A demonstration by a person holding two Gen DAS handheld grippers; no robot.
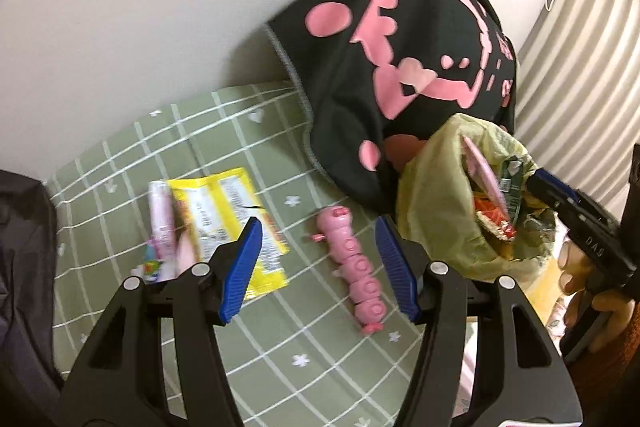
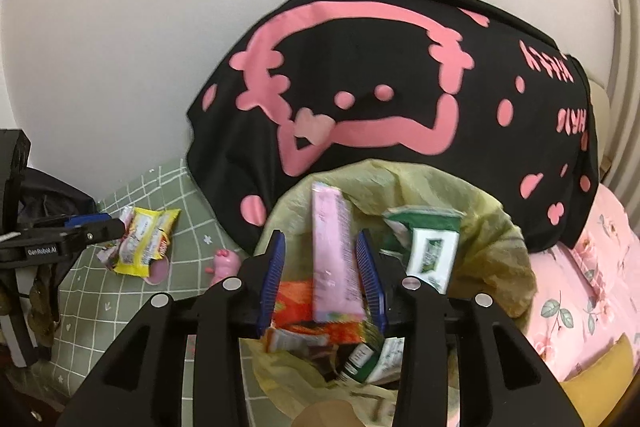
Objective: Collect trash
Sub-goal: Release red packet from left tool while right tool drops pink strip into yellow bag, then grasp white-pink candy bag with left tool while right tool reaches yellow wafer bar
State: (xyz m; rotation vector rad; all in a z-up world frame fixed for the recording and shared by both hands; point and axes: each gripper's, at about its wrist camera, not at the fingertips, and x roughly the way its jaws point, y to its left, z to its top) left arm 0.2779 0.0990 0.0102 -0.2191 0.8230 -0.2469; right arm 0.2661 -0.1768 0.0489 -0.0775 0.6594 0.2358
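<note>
Gaping yellow-green trash bag [image 2: 492, 223], pink wrapper [image 2: 336, 255], green packets [image 2: 432, 251], orange packets [image 2: 300, 307] inside

White wall [image 1: 140, 7], striped curtain [image 1: 580, 67], green checked bedsheet [image 1: 280, 327]

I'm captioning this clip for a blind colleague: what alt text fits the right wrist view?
The right gripper, fingers apart, hangs over a yellow-green trash bag with a pink wrapper between its fingers. Behind lies a black and pink cushion; at left, a yellow wrapper on green checked bedding.
</note>
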